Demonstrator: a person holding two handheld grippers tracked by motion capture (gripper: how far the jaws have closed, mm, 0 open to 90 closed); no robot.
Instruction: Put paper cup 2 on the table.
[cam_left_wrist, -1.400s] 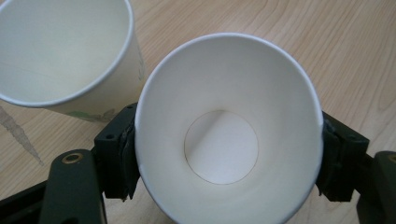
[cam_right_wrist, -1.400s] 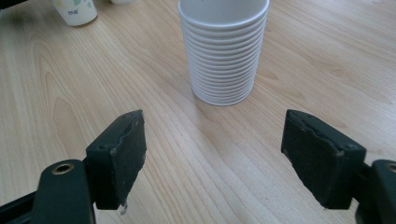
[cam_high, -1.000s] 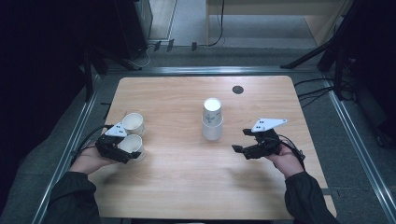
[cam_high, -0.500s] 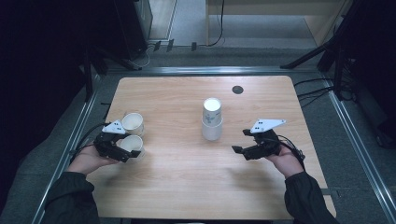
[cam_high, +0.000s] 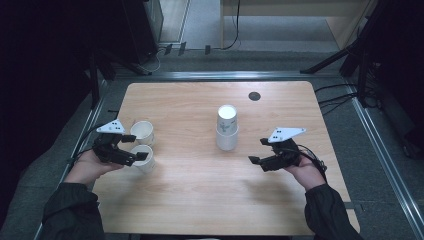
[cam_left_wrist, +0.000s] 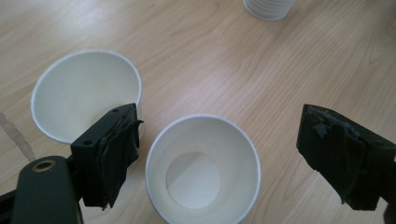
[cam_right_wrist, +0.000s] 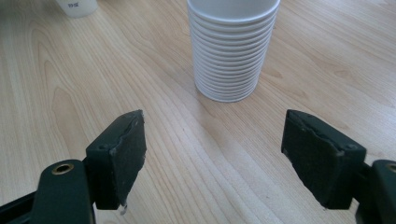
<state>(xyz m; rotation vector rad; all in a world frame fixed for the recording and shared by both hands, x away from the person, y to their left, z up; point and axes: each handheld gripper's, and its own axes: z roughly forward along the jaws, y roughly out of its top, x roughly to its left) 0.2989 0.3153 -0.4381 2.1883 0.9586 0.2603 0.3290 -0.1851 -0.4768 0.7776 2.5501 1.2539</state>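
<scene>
The left gripper (cam_left_wrist: 219, 154), jaws just opening wide, is straddling the near paper cup (cam_left_wrist: 201, 169) at the table's left without pressing it; its jaw could clip the touching far cup (cam_left_wrist: 84, 93). The right gripper (cam_right_wrist: 212, 154) is hovering open, empty, facing the central cup stack (cam_right_wrist: 232, 46).

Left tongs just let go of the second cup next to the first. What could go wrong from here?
1. The left tongs, jaws just opened, straddle the near cup; one pad sits between its rim and the far cup, so pulling away sideways could tip either.
2. The two cups stand very close on the table; a nudge to one likely shifts the other.
3. The right tongs are open, facing the cup stack; a careless approach might topple it.
</scene>
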